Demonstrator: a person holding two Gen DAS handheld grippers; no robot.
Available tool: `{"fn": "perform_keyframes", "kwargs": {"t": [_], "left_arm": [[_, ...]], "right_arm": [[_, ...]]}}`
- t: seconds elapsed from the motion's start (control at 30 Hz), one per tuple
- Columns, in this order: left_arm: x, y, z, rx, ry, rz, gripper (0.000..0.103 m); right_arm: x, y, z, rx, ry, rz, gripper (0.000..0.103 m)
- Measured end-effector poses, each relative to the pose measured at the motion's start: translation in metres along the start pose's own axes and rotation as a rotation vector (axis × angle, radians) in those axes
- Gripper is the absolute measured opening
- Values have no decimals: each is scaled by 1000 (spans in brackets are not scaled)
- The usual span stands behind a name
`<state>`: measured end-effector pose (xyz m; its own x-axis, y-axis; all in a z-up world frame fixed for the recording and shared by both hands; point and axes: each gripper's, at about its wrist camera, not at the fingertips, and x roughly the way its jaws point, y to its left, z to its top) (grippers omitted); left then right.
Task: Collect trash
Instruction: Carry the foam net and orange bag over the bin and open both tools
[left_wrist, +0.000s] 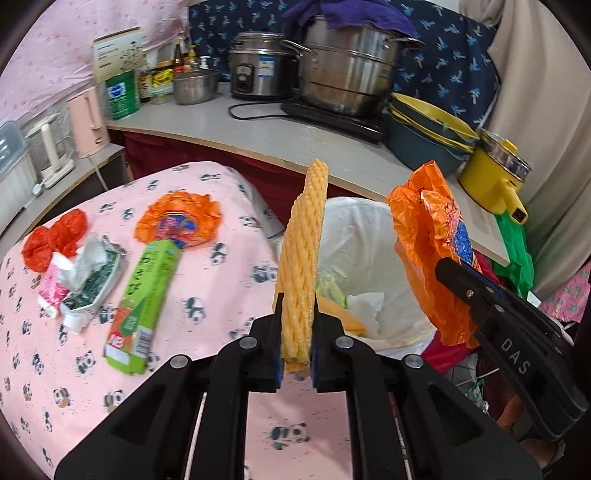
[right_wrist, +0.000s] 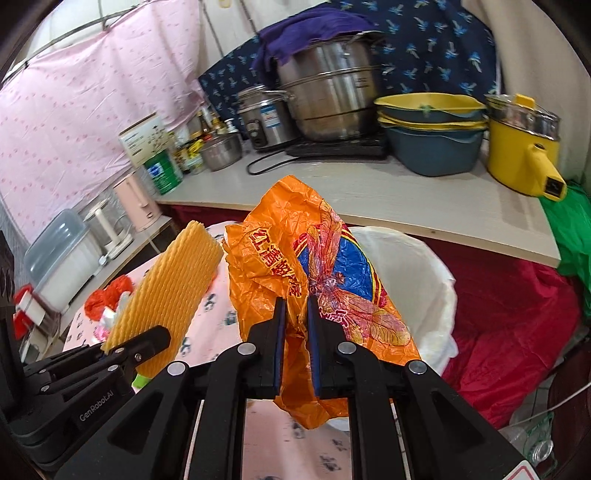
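My left gripper (left_wrist: 297, 310) is shut on a yellow foam net sleeve (left_wrist: 303, 240) that stands upright, near the table's right edge. My right gripper (right_wrist: 294, 306) is shut on a crumpled orange plastic bag (right_wrist: 325, 266) printed with a dragonfly. Both are held beside a bin with a white liner (left_wrist: 362, 236), which has paper and scraps inside. The bin (right_wrist: 424, 266) lies just behind the orange bag. On the pink panda cloth (left_wrist: 207, 280) lie another orange bag (left_wrist: 177, 221), a red bag (left_wrist: 51, 240), a green carton (left_wrist: 147, 295) and a torn wrapper with tissue (left_wrist: 88, 273).
A counter (left_wrist: 295, 136) behind the bin carries steel pots (left_wrist: 343, 70), stacked bowls (left_wrist: 424, 133) and a yellow electric pot (left_wrist: 495, 177). A pink kettle (left_wrist: 86, 122) stands on a lower shelf at left. Red cloth (right_wrist: 517, 314) and a green bag (right_wrist: 572, 236) lie to the right of the bin.
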<state>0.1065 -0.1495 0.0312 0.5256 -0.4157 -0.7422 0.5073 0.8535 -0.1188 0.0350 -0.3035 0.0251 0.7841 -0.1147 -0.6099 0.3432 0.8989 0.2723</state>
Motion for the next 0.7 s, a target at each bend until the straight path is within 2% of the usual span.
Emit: {"fn": "perform_keyframes", "kwargs": {"t": [0.33, 0.5, 0.7], "left_arm": [[39, -40, 6, 54, 69, -77, 10], [61, -49, 10, 50, 105, -110, 10], [77, -52, 16, 46, 104, -118, 11]], "right_arm": [[7, -51, -1, 81, 3, -60, 11], [14, -62, -1, 99, 12, -78, 11], [25, -70, -2, 112, 27, -91, 11]]}}
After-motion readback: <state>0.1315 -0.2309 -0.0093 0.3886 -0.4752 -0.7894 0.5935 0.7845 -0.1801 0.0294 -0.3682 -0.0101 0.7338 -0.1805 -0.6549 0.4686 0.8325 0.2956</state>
